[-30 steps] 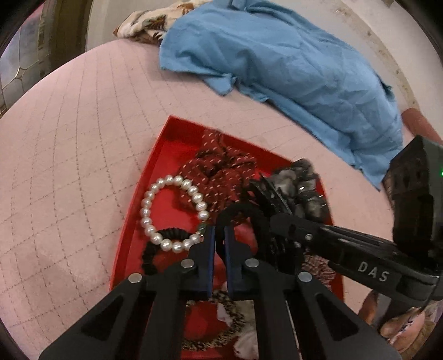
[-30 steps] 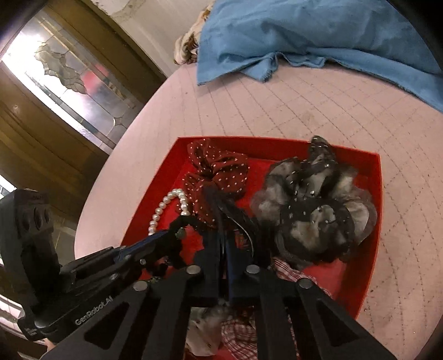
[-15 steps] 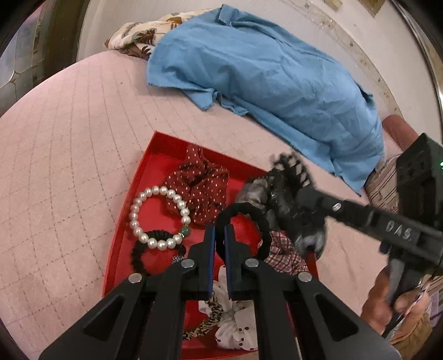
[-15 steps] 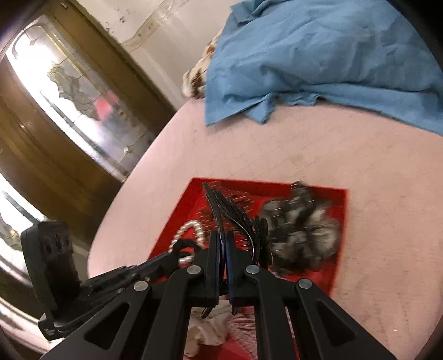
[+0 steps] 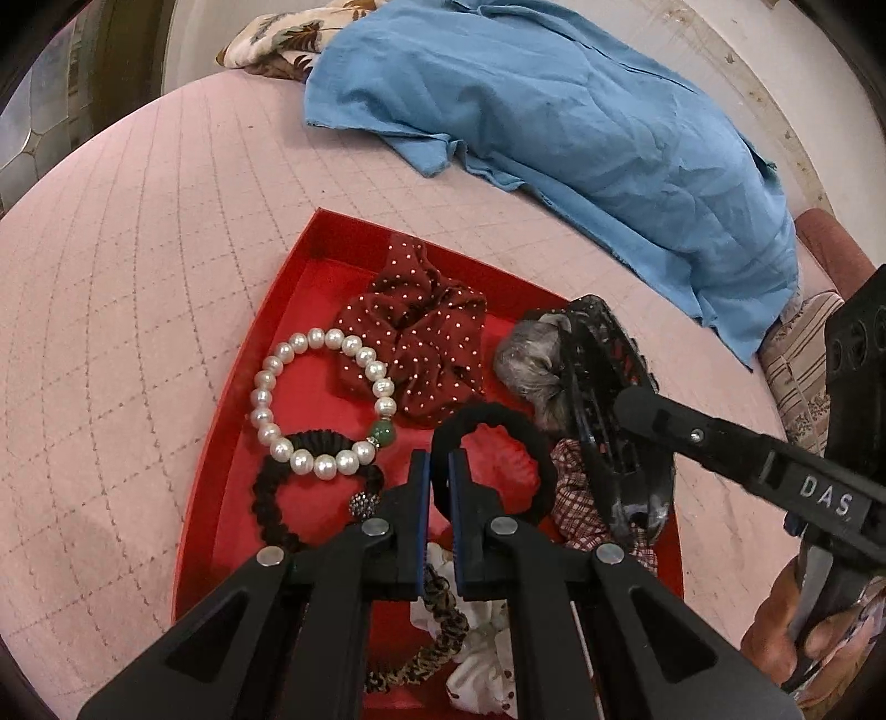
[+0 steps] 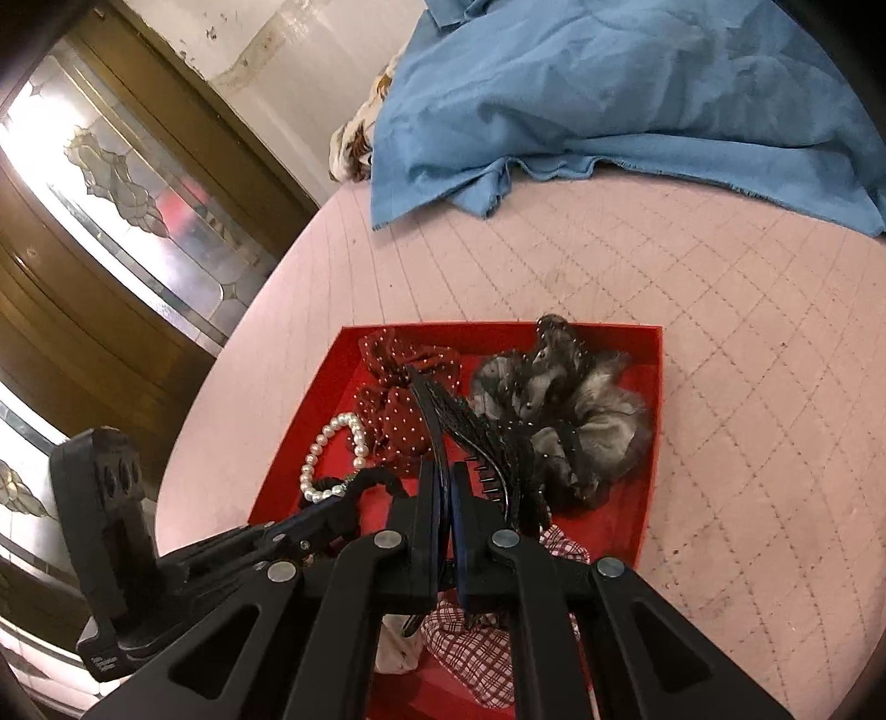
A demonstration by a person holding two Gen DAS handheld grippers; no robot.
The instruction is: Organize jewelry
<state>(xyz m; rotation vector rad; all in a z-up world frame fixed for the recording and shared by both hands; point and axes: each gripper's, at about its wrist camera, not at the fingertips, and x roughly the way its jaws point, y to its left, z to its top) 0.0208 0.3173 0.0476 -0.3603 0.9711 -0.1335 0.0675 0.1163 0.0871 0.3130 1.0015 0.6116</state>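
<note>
A red tray (image 5: 260, 354) (image 6: 653, 399) on the pink quilted surface holds hair accessories and jewelry. My left gripper (image 5: 436, 462) is shut on a black hair tie (image 5: 515, 421), held above the tray. My right gripper (image 6: 443, 476) is shut on a black comb hair clip (image 6: 470, 426) (image 5: 603, 399), above the tray's right part. In the tray lie a pearl bracelet (image 5: 277, 382) (image 6: 315, 459), a dark red dotted scrunchie (image 5: 421, 332) (image 6: 398, 410), a grey lace scrunchie (image 6: 576, 415) (image 5: 531, 360) and a black ruffled hair tie (image 5: 266, 498).
A blue cloth (image 5: 581, 111) (image 6: 609, 94) lies on the far side of the surface, with a patterned cloth (image 5: 271, 39) behind it. A checked scrunchie (image 6: 470, 642), a white one (image 5: 482, 659) and a leopard band (image 5: 426, 653) lie at the tray's near end. A glass-panelled door (image 6: 111, 166) is left.
My right gripper lifted the black comb clip out of the tray and now holds it lower over the tray's right side. My left gripper keeps holding the black hair tie.
</note>
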